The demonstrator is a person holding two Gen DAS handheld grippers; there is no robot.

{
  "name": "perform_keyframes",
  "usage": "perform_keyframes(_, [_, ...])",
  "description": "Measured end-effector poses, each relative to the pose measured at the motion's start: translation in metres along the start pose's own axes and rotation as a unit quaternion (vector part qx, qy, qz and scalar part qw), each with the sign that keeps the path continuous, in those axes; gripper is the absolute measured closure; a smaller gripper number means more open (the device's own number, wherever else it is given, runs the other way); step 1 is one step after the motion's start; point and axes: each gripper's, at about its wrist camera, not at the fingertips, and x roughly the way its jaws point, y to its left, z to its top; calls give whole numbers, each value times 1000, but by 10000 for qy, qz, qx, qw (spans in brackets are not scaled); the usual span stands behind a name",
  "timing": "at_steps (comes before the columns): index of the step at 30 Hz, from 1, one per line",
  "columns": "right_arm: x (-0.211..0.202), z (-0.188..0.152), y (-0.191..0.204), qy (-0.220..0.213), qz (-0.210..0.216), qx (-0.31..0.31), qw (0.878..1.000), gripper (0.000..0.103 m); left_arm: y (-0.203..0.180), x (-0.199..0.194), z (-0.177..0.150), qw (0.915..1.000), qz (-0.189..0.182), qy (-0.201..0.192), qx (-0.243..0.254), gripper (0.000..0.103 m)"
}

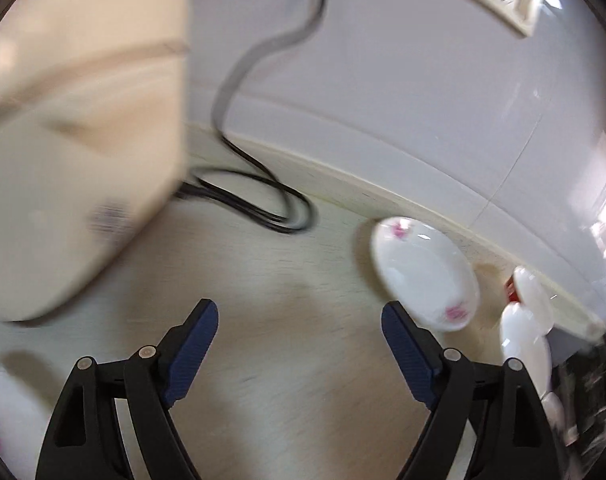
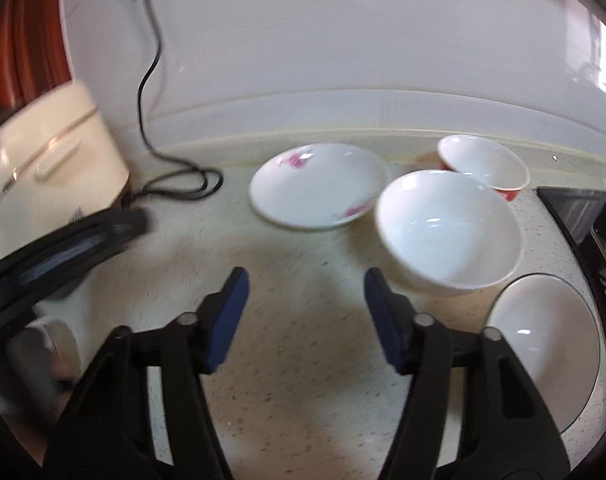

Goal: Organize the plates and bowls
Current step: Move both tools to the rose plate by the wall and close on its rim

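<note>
A: Where are the dishes?

B: On the worktop [image 2: 303, 360], near its back edge by the wall. There is a flowered plate [image 2: 318, 186], a big white bowl [image 2: 449, 232] just beside it, and a red-sided bowl [image 2: 483, 166] behind that one. Another white dish [image 2: 543, 352] sits by the right edge.

A: Are the grippers holding anything?

B: No. The right gripper [image 2: 305, 284] has its blue fingers apart with nothing between them. The left gripper [image 1: 299, 318] is wide apart and empty too.

A: How will the dishes feel?

B: Hard, smooth and slippery, I think. They could chip or break if bumped. Pinch the rim, one finger inside and one outside.

A: What else is there?

B: A cream rice cooker [image 2: 51, 160] at the left, with its black cord [image 2: 175, 184].
</note>
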Motion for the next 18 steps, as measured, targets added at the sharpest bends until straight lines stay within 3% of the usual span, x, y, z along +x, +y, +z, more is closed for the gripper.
perform_keyframes(3, [-4,9,-15,-215,-47,275,9994,44,-14,41,8,9991,-199,284,-228,18])
perform_keyframes(10, [-4,13,-26,-211,-162,415,9988,44,-43,84,23,9993,-233,229,-199,20])
perform_keyframes(12, [-3,15,-26,-211,-149,438,9987,44,-51,90,24,9995,-220,209,-63,27])
perform_keyframes(14, [-5,15,-26,-241,-132,466,9985,44,-56,96,26,9996,-174,212,39,47])
perform_keyframes(18, [-7,12,-25,-223,-111,450,9987,44,-60,108,20,9986,-225,441,178,75])
